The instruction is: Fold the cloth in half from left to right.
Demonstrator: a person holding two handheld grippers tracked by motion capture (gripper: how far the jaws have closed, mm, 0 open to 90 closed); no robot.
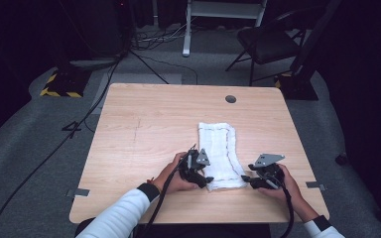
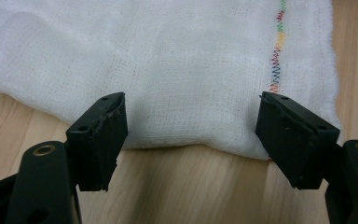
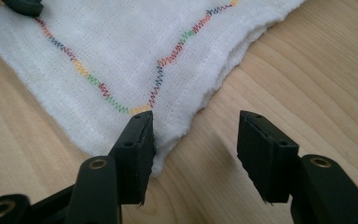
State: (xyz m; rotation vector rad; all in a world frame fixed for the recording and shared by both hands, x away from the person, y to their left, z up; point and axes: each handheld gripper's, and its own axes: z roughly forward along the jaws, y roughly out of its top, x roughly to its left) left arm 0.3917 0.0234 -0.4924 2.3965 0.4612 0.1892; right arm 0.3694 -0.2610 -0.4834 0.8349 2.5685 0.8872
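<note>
Left gripper (image 1: 202, 176): jaws apart at cloth's (image 1: 219, 148) near-left edge.
Right gripper (image 1: 250, 179): jaws apart at near-right corner.
Table (image 1: 144, 134): bare wood left and far.
Room: dark; chair (image 1: 268, 42) beyond.

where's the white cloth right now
In the high view the white cloth lies folded on the wooden table, right of centre, its near end between the left gripper and right gripper.

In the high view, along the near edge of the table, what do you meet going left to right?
Person's white sleeve → left gripper → white cloth → right gripper → hand holding the right gripper.
</note>
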